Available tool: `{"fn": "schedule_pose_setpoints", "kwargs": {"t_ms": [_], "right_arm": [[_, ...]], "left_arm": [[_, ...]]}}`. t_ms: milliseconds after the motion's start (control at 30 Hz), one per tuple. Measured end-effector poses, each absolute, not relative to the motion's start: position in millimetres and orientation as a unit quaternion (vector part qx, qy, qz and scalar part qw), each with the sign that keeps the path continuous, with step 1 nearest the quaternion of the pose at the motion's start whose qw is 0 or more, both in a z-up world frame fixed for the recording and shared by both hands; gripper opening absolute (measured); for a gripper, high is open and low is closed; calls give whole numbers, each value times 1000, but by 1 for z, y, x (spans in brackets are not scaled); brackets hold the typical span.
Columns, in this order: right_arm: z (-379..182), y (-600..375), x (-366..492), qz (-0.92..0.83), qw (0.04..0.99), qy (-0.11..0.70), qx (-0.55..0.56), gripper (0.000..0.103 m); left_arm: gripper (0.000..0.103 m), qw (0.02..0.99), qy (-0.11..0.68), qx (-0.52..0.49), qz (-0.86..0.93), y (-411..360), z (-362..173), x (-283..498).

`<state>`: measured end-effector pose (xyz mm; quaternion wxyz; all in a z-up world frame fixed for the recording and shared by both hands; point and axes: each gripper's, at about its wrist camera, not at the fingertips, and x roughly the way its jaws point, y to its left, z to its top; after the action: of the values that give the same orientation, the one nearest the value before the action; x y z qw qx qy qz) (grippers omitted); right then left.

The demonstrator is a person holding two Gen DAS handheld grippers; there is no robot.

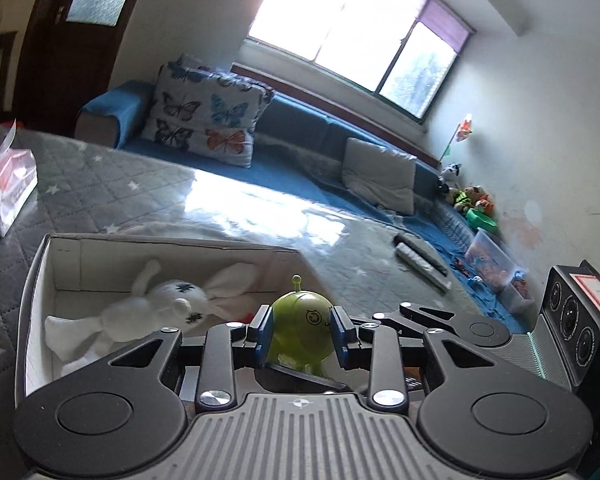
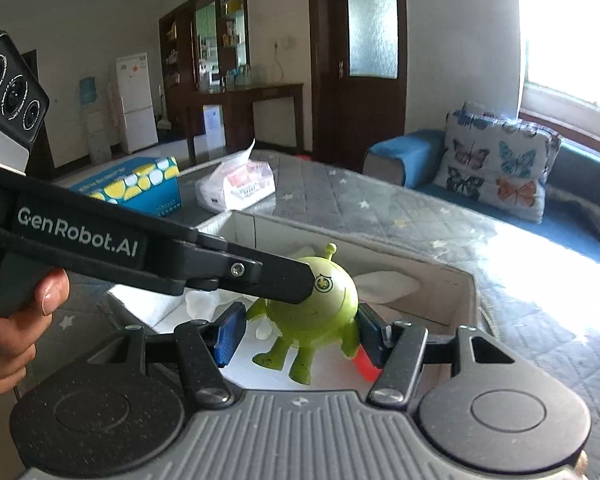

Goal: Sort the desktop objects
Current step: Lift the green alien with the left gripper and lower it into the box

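A green alien toy (image 1: 302,322) with an antenna is held over an open white box (image 1: 100,246). My left gripper (image 1: 302,334) is shut on the toy, its blue pads against both sides. In the right wrist view the toy (image 2: 320,312) hangs between the open blue pads of my right gripper (image 2: 300,334), which do not press it. The left gripper's black finger (image 2: 268,278) crosses in from the left and grips the toy's head. A white plush rabbit (image 1: 168,304) lies inside the box (image 2: 440,276), and something red (image 2: 366,364) shows below the toy.
The box sits on a grey quilted star-pattern surface (image 1: 100,176). A tissue pack (image 1: 6,188) lies at the left, also seen in the right wrist view (image 2: 240,188), next to a blue and yellow carton (image 2: 140,186). A blue sofa with a butterfly pillow (image 1: 208,116) runs behind.
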<state>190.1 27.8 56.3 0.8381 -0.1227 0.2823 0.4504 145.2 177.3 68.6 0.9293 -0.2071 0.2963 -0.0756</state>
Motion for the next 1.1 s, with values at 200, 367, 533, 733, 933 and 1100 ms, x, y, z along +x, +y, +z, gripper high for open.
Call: {"fn": "schedule_pose_setpoints", "kwargs": {"t_ms": [200, 367, 533, 733, 933, 1100], "right_arm": [[33, 48, 212, 454, 820, 321, -137, 61], [21, 58, 221, 456, 810, 337, -150, 61], [14, 66, 226, 456, 802, 351, -164, 61], [7, 73, 232, 456, 792, 367, -175, 61], [4, 74, 234, 457, 787, 375, -174, 61], [6, 73, 233, 458, 790, 371, -171, 61]], "left_arm": [[34, 912, 323, -241, -69, 201, 43, 167], [34, 903, 337, -257, -65, 211, 30, 175], [32, 898, 347, -264, -62, 215, 21, 180], [32, 893, 356, -269, -58, 219, 14, 183], [33, 889, 368, -267, -50, 220, 9, 185], [33, 887, 370, -271, -47, 221, 7, 183]]}}
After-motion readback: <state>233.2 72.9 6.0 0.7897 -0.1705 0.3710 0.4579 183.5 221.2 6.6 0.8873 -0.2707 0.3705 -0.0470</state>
